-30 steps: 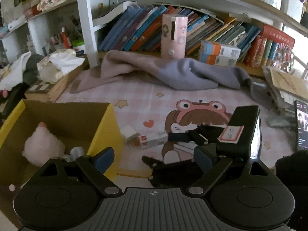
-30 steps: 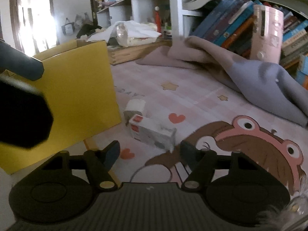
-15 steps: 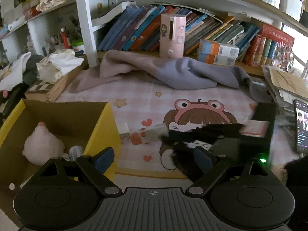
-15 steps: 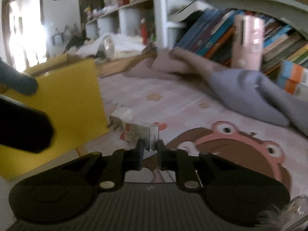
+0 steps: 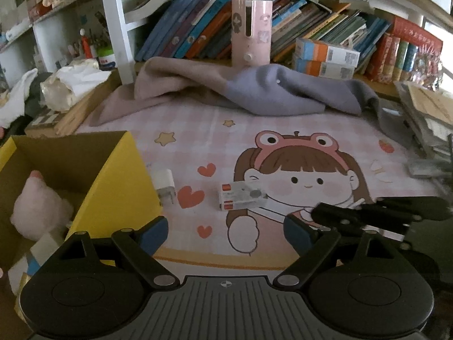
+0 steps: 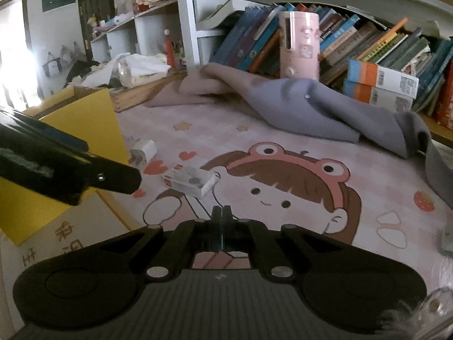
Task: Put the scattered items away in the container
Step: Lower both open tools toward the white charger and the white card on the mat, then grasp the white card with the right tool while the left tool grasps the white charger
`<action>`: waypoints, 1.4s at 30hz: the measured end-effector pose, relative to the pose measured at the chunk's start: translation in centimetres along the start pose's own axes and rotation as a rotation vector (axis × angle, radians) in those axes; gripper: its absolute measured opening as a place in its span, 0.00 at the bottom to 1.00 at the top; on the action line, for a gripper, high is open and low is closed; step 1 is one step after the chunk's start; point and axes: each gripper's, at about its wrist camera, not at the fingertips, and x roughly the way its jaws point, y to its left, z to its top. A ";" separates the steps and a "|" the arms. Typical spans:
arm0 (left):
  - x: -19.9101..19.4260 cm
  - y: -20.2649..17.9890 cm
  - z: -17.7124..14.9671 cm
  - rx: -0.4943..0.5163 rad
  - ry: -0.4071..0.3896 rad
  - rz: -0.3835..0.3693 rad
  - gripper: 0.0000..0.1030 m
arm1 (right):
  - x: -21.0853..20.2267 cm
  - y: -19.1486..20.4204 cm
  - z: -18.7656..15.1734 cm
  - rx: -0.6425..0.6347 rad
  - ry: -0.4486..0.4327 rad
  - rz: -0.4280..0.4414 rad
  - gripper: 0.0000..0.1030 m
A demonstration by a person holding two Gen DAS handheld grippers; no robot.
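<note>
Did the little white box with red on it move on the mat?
Yes. The little box slid away from the yellow container, onto the cartoon girl's cheek.

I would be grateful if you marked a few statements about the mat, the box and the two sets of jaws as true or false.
1. The right gripper holds the small white box. False: its jaws are shut on nothing; the box lies on the mat.
2. A white charger lies beside the yellow box. True.
3. The yellow box is empty. False: a pink plush toy sits inside.
4. The left gripper is open. True.
</note>
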 end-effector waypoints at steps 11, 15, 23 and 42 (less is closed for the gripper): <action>2.8 0.8 1.3 -0.040 -0.025 0.079 0.62 | 1.6 1.3 0.9 -0.089 -0.010 0.044 0.39; 4.4 0.7 2.5 -0.044 -0.039 0.101 0.56 | 3.1 2.0 1.4 -0.145 -0.003 0.064 0.43; 7.4 2.1 3.2 -0.039 0.003 0.224 0.27 | 5.3 3.7 2.5 -0.222 -0.019 0.079 0.48; 10.3 3.7 3.4 -0.058 0.036 0.238 0.42 | 8.8 4.5 3.6 -0.292 0.031 0.053 0.54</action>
